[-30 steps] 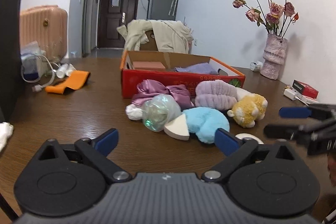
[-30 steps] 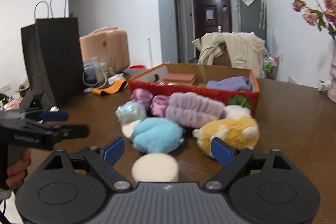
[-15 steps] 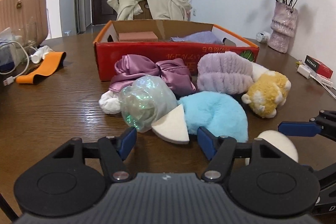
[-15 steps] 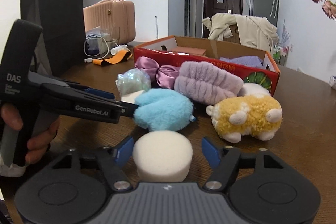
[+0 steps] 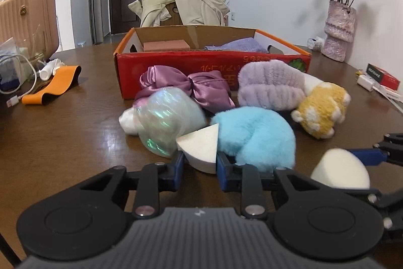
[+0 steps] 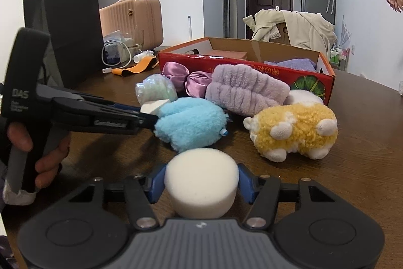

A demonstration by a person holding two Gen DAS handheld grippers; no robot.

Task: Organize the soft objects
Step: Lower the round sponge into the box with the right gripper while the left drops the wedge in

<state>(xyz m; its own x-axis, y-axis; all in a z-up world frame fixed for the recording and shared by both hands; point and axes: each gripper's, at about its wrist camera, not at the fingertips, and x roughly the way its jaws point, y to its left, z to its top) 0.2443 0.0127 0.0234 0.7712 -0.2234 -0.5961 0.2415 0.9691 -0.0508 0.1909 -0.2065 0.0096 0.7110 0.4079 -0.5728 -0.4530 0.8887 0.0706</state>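
**Both tongs pinching sponges in front of the box**

The red box [image 5: 211, 62] sits toward the far edge of the surface [image 5: 63, 122], open-topped, I judge to receive the soft pile heaped just before it. My left tongs [image 5: 199, 165] pinch the wedge sponge [image 5: 201, 145] beside the blue plush [image 5: 254, 140]. My right tongs [image 6: 201, 183] squeeze the round sponge [image 6: 201, 178], nearest me.

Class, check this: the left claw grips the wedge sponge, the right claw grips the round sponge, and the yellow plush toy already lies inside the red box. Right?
Not quite. The right wrist view shows the yellow plush toy on the table in front of the red box, not inside. The rest holds.
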